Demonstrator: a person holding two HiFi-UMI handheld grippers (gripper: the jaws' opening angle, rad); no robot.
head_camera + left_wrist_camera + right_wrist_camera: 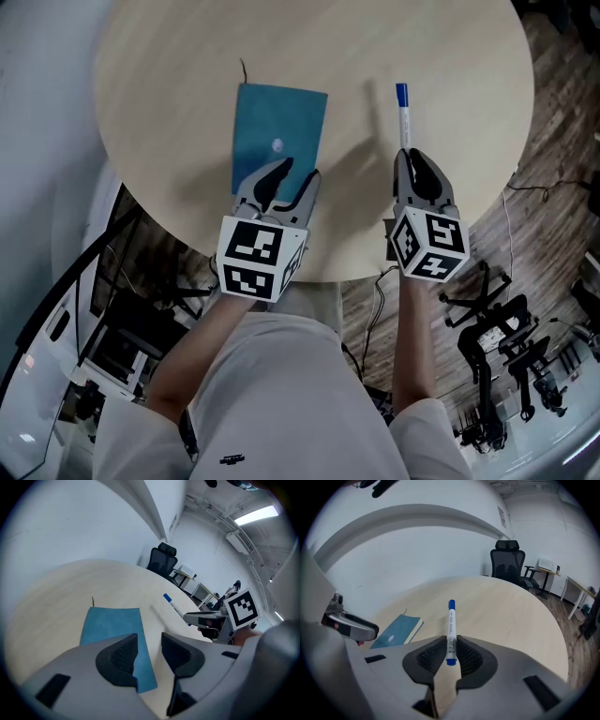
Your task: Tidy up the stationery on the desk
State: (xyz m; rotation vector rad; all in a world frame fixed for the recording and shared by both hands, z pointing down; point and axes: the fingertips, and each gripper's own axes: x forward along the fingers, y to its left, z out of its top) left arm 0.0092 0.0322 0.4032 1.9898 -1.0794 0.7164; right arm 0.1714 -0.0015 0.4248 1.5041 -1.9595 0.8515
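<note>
Round pale wood table [169, 75], plank floor [558, 112], black office chair [507, 564]

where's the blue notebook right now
The blue notebook lies on the round table, left of centre in the head view, its near edge under the open left hand-held gripper, with the marker to its right.

The room is bright. A long ceiling light [255, 515] glows white at the top of the left gripper view. Soft grey shadows lie on the round table [375, 47] beside the marker pen [404, 122] and the blue notebook [281, 131]. Both gripper views bend round at the edges and have dark corners.
</note>
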